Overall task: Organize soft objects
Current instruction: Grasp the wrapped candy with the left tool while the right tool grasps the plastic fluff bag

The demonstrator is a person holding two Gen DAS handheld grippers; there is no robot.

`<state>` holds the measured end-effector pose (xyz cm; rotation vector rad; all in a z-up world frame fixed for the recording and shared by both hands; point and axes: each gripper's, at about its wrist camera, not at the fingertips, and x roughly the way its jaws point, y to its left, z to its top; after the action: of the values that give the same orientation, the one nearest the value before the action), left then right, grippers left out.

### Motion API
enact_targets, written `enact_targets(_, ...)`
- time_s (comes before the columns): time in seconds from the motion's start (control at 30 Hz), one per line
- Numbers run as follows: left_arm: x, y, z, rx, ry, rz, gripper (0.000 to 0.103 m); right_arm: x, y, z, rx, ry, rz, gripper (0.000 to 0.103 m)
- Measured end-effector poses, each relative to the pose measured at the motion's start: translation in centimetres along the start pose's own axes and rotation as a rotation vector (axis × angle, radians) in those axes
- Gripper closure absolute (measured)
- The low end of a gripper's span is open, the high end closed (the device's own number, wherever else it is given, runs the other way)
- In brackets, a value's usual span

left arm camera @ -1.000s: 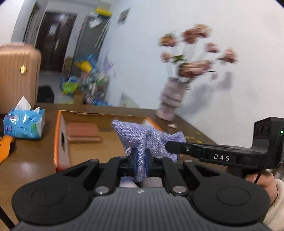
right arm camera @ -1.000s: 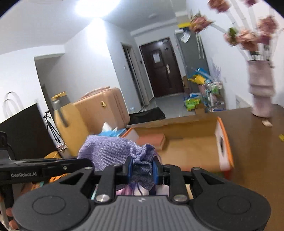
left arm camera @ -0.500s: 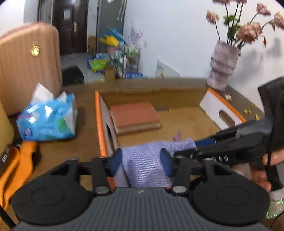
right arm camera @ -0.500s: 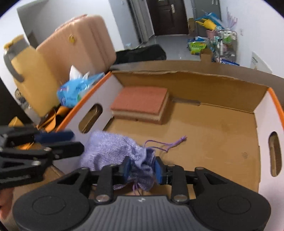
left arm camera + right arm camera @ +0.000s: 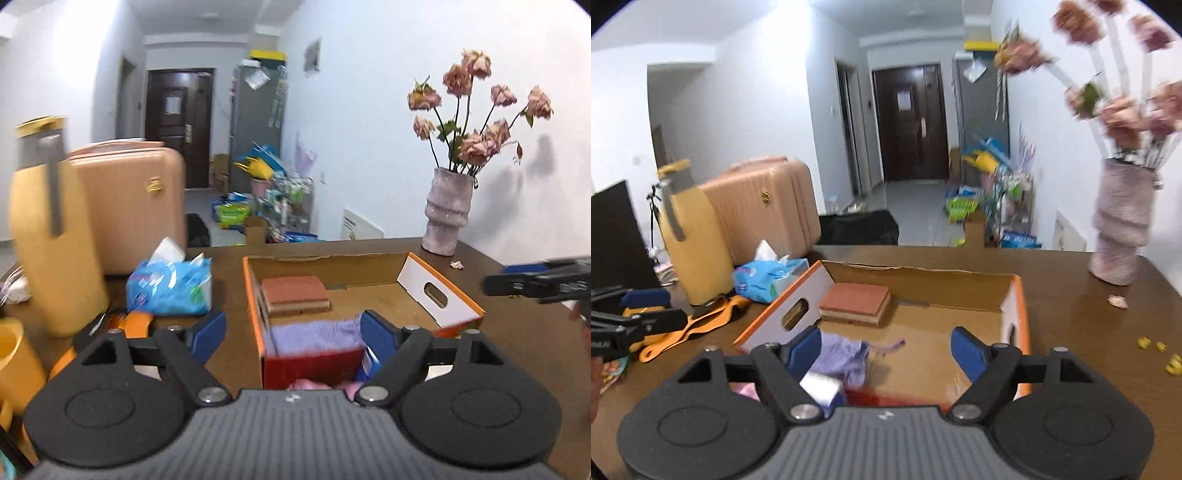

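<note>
Both grippers, the left gripper (image 5: 293, 334) and the right gripper (image 5: 886, 349), have their blue fingers spread wide and hold nothing, and the purple pouch (image 5: 840, 356) lies inside the cardboard box (image 5: 1021, 295), near its front wall and in front of the brown sponge (image 5: 855, 302). To do this step well, they should lift straight up and away so no finger catches the pouch string or bumps the box's walls. Most of the box floor is bare, while tissues (image 5: 170, 286) and a yellow jug (image 5: 48, 229) crowd the table (image 5: 1089, 332) on the left.
</note>
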<state>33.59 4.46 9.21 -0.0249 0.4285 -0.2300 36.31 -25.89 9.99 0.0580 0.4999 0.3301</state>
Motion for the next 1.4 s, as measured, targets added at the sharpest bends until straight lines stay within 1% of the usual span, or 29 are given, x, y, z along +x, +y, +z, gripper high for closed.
enact_targets(0.07,-2.6,-0.5,-2.4,-0.026,-0.020,0.022,0.017,-2.8,0.4,-2.5,0.013,-0.035,-0.001,0.018)
enact_targets(0.17,-5.4,-1.5,-5.7,-0.049,-0.024,0.072,0.016,-5.9,1.7,-6.9,-0.005,-0.060,-0.031,0.018)
enact_targets(0.27,-7.8,-2.2,-9.0,-0.092,-0.009,0.079,0.013,-7.8,3.2,-11.0,-0.025,-0.071,-0.053,0.018)
enact_targets(0.33,-8.7,-2.9,-11.5,-0.116,0.032,0.084,0.013,-8.6,4.0,-13.6,-0.036,-0.077,-0.070,0.018)
enact_targets(0.43,-9.1,-4.0,-14.2,-0.083,0.098,0.102,0.013,-9.1,4.4,-16.7,-0.027,-0.053,-0.097,0.018)
enact_targets(0.53,-9.1,-4.3,-15.4,-0.095,0.136,0.095,0.013,-8.9,4.4,-18.5,-0.030,-0.014,-0.113,0.018)
enact_targets(0.6,-8.7,-4.5,-15.5,-0.100,0.145,0.089,0.013,-8.7,4.1,-18.9,-0.023,-0.004,-0.125,0.018)
enact_targets(0.63,-8.3,-4.7,-15.4,-0.102,0.144,0.086,0.013,-9.0,4.1,-19.4,-0.016,-0.007,-0.127,0.018)
enact_targets(0.73,-6.6,-5.1,-15.1,-0.120,0.164,0.070,0.014,-9.1,3.6,-19.4,0.004,-0.032,-0.143,0.019)
enact_targets(0.8,-5.3,-5.4,-15.2,-0.135,0.187,0.067,0.020,-8.9,3.0,-19.2,0.017,-0.044,-0.161,0.020)
enact_targets(0.87,-3.8,-5.8,-15.2,-0.141,0.216,0.072,0.032,-8.5,2.3,-18.9,0.026,-0.047,-0.179,0.020)
enact_targets(0.9,-3.3,-5.9,-15.3,-0.147,0.224,0.070,0.033,-8.2,1.8,-18.7,0.030,-0.045,-0.189,0.020)
enact_targets(0.93,-2.9,-6.1,-15.3,-0.142,0.210,0.077,0.034,-7.9,1.5,-18.5,0.033,-0.043,-0.199,0.020)
enact_targets(1.0,-2.0,-6.4,-15.1,-0.128,0.208,0.080,0.039,-7.1,0.7,-18.1,0.040,-0.036,-0.217,0.020)
enact_targets(1.03,-1.7,-6.5,-15.0,-0.124,0.206,0.073,0.048,-6.6,0.4,-17.9,0.040,-0.032,-0.219,0.020)
enact_targets(1.07,-1.3,-6.6,-14.9,-0.111,0.202,0.074,0.067,-6.1,0.2,-17.6,0.038,-0.029,-0.222,0.021)
enact_targets(1.1,-1.0,-6.8,-14.9,-0.086,0.203,0.075,0.078,-5.6,0.0,-17.4,0.035,-0.027,-0.224,0.021)
enact_targets(1.13,-0.8,-7.0,-14.8,-0.063,0.203,0.074,0.079,-5.0,-0.2,-17.1,0.029,-0.025,-0.228,0.022)
enact_targets(1.17,-0.7,-7.1,-14.7,-0.054,0.205,0.068,0.079,-4.5,-0.3,-16.8,0.025,-0.021,-0.233,0.026)
enact_targets(1.23,-0.6,-7.2,-14.7,-0.040,0.201,0.047,0.079,-3.3,-0.6,-16.4,0.023,-0.005,-0.227,0.038)
enact_targets(1.27,-0.6,-7.3,-14.8,-0.029,0.200,0.046,0.079,-2.9,-0.8,-16.3,0.025,0.005,-0.221,0.052)
enact_targets(1.3,-0.7,-7.4,-14.8,-0.019,0.200,0.045,0.079,-2.4,-0.9,-16.1,0.033,0.020,-0.210,0.055)
enact_targets(1.4,-0.9,-7.3,-14.9,-0.014,0.205,0.038,0.080,-1.9,-0.8,-16.0,0.041,0.040,-0.178,0.060)
